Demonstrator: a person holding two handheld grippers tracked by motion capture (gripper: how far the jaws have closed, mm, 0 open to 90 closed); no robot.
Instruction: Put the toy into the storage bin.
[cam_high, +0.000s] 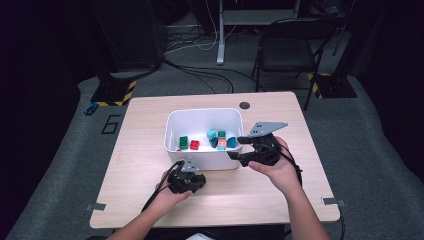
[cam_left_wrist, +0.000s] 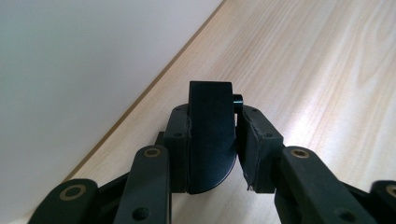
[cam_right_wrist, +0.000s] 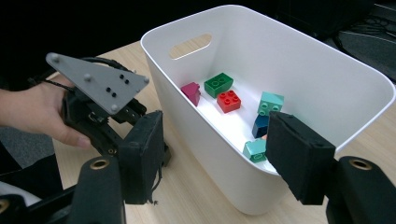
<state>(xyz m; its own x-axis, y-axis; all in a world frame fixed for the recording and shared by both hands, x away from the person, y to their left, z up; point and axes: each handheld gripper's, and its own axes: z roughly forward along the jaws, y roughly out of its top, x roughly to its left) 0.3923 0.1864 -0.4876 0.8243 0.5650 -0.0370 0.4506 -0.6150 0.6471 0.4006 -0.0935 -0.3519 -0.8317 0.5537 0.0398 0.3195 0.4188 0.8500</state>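
A white bin (cam_high: 172, 145) stands mid-table with several bricks inside: a green brick (cam_right_wrist: 218, 84), a red brick (cam_right_wrist: 229, 101), a magenta brick (cam_right_wrist: 192, 92), a teal brick (cam_right_wrist: 270, 103) and a dark blue brick (cam_right_wrist: 260, 125). My left gripper (cam_high: 189, 181) rests on the table just in front of the bin's near wall. It is shut on a black piece with a curved edge (cam_left_wrist: 210, 140), which stands upright between the pads. My right gripper (cam_right_wrist: 215, 154) is open at the bin's right near corner. Its jaws straddle the rim with nothing between the pads.
The wooden table (cam_high: 280, 195) has bare room in front of the bin and to both sides. A round dark grommet (cam_high: 244, 105) sits near the far edge. A folding chair (cam_high: 287, 50) and cables lie on the floor beyond.
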